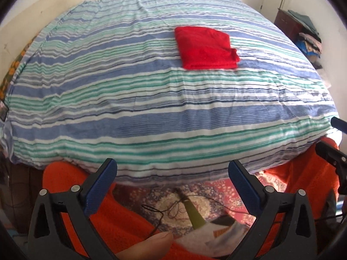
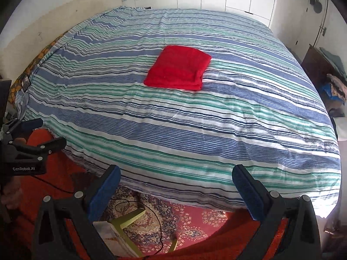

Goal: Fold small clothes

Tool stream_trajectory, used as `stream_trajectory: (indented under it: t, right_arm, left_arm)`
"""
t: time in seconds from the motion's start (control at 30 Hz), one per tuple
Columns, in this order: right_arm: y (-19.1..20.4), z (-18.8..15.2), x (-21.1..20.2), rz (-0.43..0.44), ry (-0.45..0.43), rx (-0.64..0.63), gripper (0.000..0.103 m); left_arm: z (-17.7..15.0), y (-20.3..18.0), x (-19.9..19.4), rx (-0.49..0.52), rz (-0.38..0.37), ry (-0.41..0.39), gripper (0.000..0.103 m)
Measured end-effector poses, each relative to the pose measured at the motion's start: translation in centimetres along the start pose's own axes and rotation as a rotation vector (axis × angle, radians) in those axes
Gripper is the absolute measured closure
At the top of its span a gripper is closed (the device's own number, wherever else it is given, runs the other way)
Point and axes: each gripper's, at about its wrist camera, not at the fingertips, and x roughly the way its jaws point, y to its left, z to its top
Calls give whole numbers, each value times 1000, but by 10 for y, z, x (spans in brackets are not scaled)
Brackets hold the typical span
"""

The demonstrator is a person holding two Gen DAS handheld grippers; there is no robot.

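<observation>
A red garment (image 1: pixel 207 48) lies folded into a neat rectangle on the striped bed cover (image 1: pixel 151 99), past the middle of the bed. It also shows in the right wrist view (image 2: pixel 179 68). My left gripper (image 1: pixel 172 171) is open and empty, held back over the bed's near edge, far from the garment. My right gripper (image 2: pixel 176 176) is open and empty too, also over the near edge. The left gripper shows at the left edge of the right wrist view (image 2: pixel 46 134), and part of the right gripper at the right edge of the left wrist view (image 1: pixel 331 138).
A patterned red rug (image 2: pixel 184 216) lies on the floor below the bed edge, with a black cable (image 2: pixel 159 223) and a green-legged stool (image 2: pixel 130 218). My orange-clad knees (image 1: pixel 108 223) are near the grippers. Piled clothes (image 1: pixel 308 41) stand on a cabinet at the right.
</observation>
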Motion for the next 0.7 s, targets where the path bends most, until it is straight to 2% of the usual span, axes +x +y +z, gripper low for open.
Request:
stream_trajectory:
  t: [0.13, 0.27, 0.7]
  right_arm:
    - [13, -2, -9, 1, 5, -43, 1]
    - [25, 0, -7, -5, 11, -84, 1]
    - [27, 7, -8, 16, -6, -68, 1]
  left_arm:
    - [0, -1, -8, 0, 27, 10, 1]
    - [0, -4, -18, 13, 30, -18, 1]
    - [-2, -12, -25, 51, 81, -63, 1]
